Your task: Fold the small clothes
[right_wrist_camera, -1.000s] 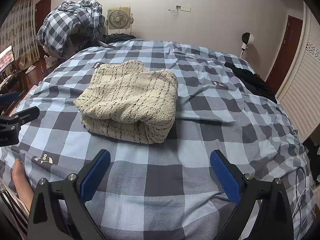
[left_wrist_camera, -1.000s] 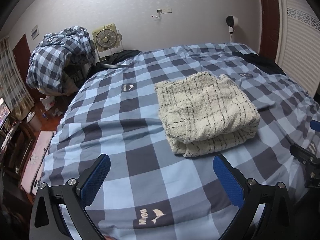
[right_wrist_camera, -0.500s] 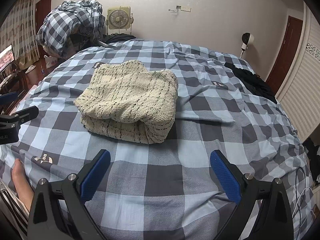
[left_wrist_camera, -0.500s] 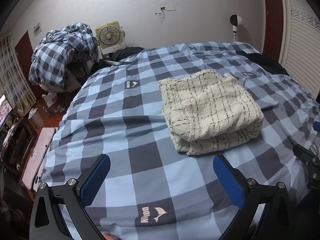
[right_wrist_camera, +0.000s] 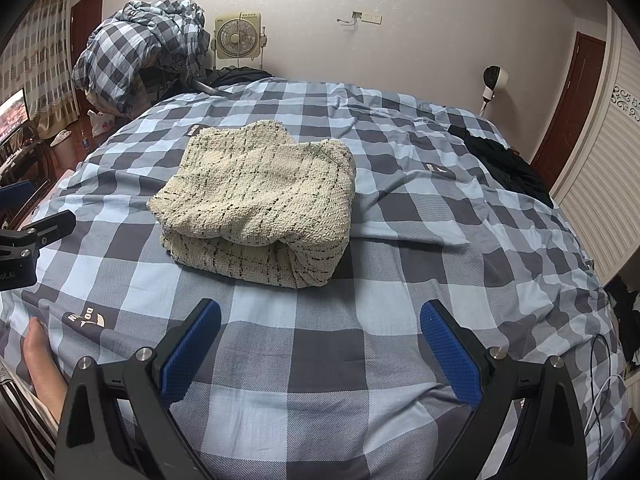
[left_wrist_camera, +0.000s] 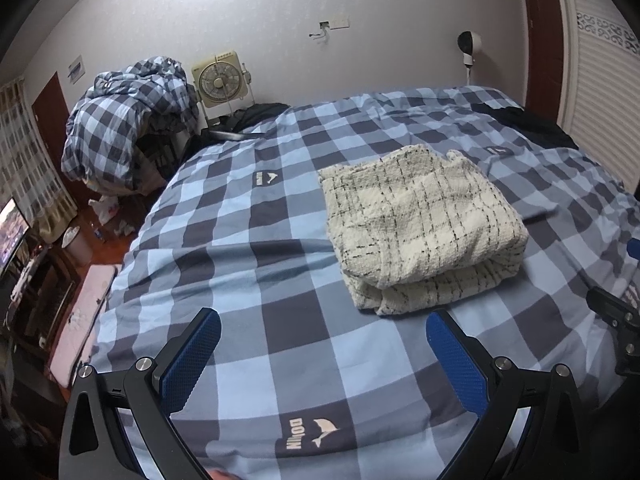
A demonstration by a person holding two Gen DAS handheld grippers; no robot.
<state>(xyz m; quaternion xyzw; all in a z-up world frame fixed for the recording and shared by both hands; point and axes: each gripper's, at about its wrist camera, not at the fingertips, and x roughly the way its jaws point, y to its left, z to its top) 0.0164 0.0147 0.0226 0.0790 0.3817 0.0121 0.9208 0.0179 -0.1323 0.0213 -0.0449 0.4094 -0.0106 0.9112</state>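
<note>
A cream knit garment with thin black checks [left_wrist_camera: 424,228] lies folded in a thick bundle on the blue-and-grey checked bedspread [left_wrist_camera: 256,272]; it also shows in the right wrist view [right_wrist_camera: 260,200]. My left gripper [left_wrist_camera: 322,354] is open and empty, held above the bedspread short of the garment's near left corner. My right gripper [right_wrist_camera: 320,350] is open and empty, short of the garment's near edge. Neither touches the garment.
A heap of checked bedding [left_wrist_camera: 128,128] and a box fan [left_wrist_camera: 218,82] stand beyond the bed's far left. Dark clothes [right_wrist_camera: 504,164] lie at the bed's right edge. A slatted wardrobe [right_wrist_camera: 600,184] is on the right. A screen [left_wrist_camera: 12,228] and clutter sit on the floor at left.
The left wrist view has shifted slightly, so the garment sits a little farther right and higher in it. The right wrist view and the garment are unchanged. Both grippers stay open.
</note>
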